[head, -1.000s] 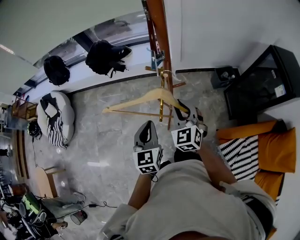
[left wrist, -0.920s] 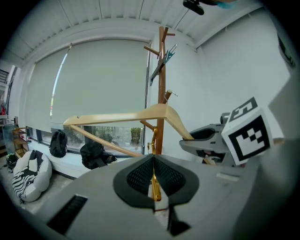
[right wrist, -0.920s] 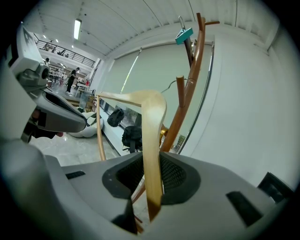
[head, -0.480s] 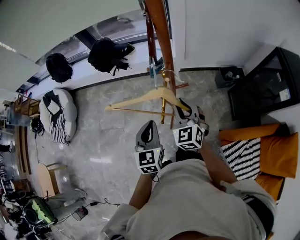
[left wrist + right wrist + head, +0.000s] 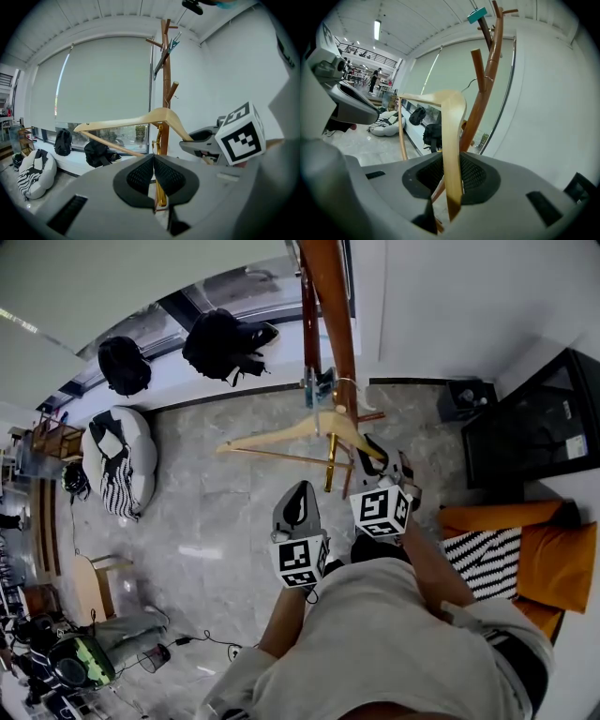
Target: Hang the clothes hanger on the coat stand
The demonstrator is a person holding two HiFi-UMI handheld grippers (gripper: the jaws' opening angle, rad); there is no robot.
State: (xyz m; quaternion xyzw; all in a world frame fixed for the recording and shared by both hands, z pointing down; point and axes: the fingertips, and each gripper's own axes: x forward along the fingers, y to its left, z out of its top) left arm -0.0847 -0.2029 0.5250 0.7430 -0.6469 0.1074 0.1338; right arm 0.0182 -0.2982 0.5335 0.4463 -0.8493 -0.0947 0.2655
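Observation:
A pale wooden clothes hanger (image 5: pixel 281 435) hangs in the air in front of the brown wooden coat stand (image 5: pixel 330 306). Its metal hook (image 5: pixel 344 384) is close beside the stand's pole. My right gripper (image 5: pixel 372 450) is shut on the hanger's right arm; the right gripper view shows that arm (image 5: pixel 453 150) clamped between the pads, with the coat stand (image 5: pixel 487 89) just behind. My left gripper (image 5: pixel 298 497) is lower and to the left, apart from the hanger. Its jaws (image 5: pixel 153 160) are shut on nothing, and the hanger (image 5: pixel 140 121) and stand (image 5: pixel 165 65) show ahead of them.
A teal clip (image 5: pixel 317 382) sits on a peg of the stand. Two black backpacks (image 5: pixel 225 341) lie on the window ledge, with a beanbag (image 5: pixel 117 470) at left. An orange sofa with a striped cushion (image 5: pixel 525 549) and a black cabinet (image 5: pixel 534 427) stand at right.
The right gripper and the hanger have drifted slightly right, staying beside the stand's pole. The grip is unchanged and the left gripper has barely moved.

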